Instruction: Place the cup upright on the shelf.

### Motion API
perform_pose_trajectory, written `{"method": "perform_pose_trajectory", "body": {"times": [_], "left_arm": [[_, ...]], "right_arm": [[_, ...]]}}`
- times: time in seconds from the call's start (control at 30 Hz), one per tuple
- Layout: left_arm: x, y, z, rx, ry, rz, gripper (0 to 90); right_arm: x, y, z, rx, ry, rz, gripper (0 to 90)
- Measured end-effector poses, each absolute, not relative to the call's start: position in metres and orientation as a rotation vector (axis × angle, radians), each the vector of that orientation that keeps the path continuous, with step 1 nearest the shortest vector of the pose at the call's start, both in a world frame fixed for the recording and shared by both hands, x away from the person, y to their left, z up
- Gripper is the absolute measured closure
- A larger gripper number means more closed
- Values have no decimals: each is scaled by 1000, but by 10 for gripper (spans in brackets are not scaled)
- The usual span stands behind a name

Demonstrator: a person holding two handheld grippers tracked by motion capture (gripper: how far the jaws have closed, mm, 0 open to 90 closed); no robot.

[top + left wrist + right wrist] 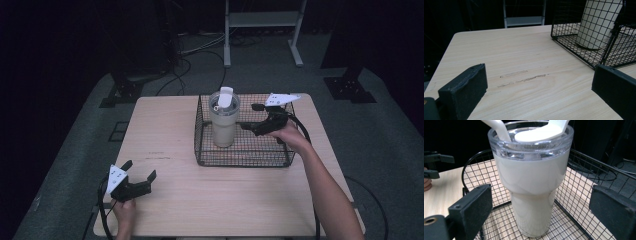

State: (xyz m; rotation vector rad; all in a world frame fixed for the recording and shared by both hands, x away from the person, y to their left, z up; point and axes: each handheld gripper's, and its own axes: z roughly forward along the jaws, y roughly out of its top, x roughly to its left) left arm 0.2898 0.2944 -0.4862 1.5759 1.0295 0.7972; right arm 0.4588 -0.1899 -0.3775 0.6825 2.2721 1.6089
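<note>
At the left of the high view, the left gripper (139,172) was held low over the near left corner of the wooden table (165,130), its jaws spread wide and nothing between them; in the left gripper view only bare tabletop lay between the two black jaws, with the wire basket (584,47) off to the upper right. Farther right, the cream tumbler (223,120) was seen standing upright inside the wire basket (240,160), toward the basket's left half, capped by a clear lid (530,143) with a white flip tab. At the right, the right gripper (248,116) was held inside the basket, just beside the tumbler and pointed at its side. In the right gripper view the tumbler (531,195) was framed between the parted jaws, neither of which was seen touching it. The step in hand was judged to be the approach for a grasp. The next move would call for the jaws to be advanced around the tumbler's body and closed squarely, with the basket wall cleared on lifting.
</note>
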Motion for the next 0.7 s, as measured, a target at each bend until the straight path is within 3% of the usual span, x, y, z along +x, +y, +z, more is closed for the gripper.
{"method": "perform_pose_trajectory", "body": {"times": [0.7], "left_arm": [[289,294,-486,1579,1030,798,0]], "right_arm": [[437,-213,-357,721,2272,1588,44]]}}
